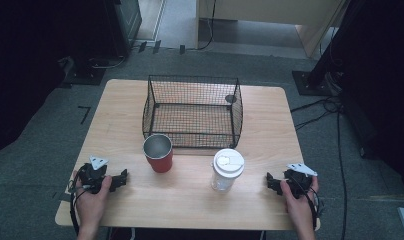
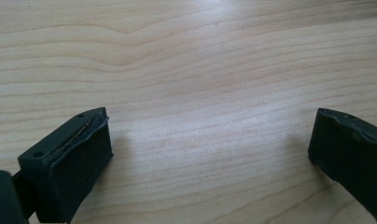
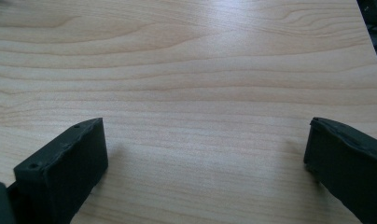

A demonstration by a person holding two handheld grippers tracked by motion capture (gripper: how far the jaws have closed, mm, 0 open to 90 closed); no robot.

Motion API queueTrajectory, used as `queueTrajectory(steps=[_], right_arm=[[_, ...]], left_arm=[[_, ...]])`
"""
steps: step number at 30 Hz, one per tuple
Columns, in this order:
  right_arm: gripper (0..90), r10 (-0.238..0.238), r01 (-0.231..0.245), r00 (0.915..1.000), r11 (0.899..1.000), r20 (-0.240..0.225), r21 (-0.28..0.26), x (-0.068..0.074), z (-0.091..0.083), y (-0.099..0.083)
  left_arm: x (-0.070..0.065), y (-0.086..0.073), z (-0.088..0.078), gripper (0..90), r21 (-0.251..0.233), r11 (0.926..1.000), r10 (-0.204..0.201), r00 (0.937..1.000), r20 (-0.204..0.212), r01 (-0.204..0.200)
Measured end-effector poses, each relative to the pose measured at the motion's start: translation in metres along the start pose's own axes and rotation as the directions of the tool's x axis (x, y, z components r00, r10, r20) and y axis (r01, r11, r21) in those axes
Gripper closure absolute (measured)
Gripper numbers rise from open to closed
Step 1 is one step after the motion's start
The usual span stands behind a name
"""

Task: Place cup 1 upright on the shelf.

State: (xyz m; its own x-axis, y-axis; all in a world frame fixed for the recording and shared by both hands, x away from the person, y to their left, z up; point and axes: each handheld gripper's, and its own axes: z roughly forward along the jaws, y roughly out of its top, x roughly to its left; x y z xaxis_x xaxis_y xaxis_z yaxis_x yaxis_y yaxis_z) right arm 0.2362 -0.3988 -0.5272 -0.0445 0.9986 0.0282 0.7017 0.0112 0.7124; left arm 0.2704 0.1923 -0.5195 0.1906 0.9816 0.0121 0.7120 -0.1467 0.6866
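The left tongs (image 1: 121, 179) rest on the desk (image 1: 190, 200) near its front left corner, held in the person's left hand (image 1: 92, 192), jaws spread wide with nothing but bare wood between them, as the left gripper view (image 2: 210, 144) shows. The right tongs (image 1: 271, 182) sit near the front right corner in the right hand (image 1: 300, 195), likewise wide open and empty (image 3: 205, 149).

Between the two, toward the desk's middle, stand a red cup (image 1: 158, 152) with a metal inside, and to its right a clear cup with a white lid (image 1: 227, 169). The two cups are apart, with a free strip of wood between them. Each cup stands well apart from the tongs on its side. Behind them a black wire basket (image 1: 192, 111) takes up the middle back, close to the far edge; the red cup stands just in front of its near left corner. The front edge strip of the desk lies bare between the hands.
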Motion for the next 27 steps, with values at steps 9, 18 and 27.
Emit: queueTrajectory(steps=[9, 18, 27], right_arm=[[0.0, 0.000, 0.000, 1.0000, 1.000, 0.000, 0.001, 0.000, 0.000, 0.000], [0.0, 0.000, 0.000, 1.0000, 1.000, 0.000, 0.001, 0.000, 0.000, 0.000], [0.0, 0.000, 0.000, 1.0000, 1.000, 0.000, 0.000, 0.000, 0.000, 0.000]], left_arm=[[0.002, 0.001, -0.017, 0.0, -0.064, 0.9969, -0.042, 0.9971, 0.063, 0.046], [-0.015, 0.010, -0.040, 0.0, -0.132, 0.9912, 0.007, 0.9884, 0.152, 0.013], [-0.036, 0.014, -0.045, 0.0, -0.154, 0.9875, 0.065, 0.9778, 0.199, -0.034]])
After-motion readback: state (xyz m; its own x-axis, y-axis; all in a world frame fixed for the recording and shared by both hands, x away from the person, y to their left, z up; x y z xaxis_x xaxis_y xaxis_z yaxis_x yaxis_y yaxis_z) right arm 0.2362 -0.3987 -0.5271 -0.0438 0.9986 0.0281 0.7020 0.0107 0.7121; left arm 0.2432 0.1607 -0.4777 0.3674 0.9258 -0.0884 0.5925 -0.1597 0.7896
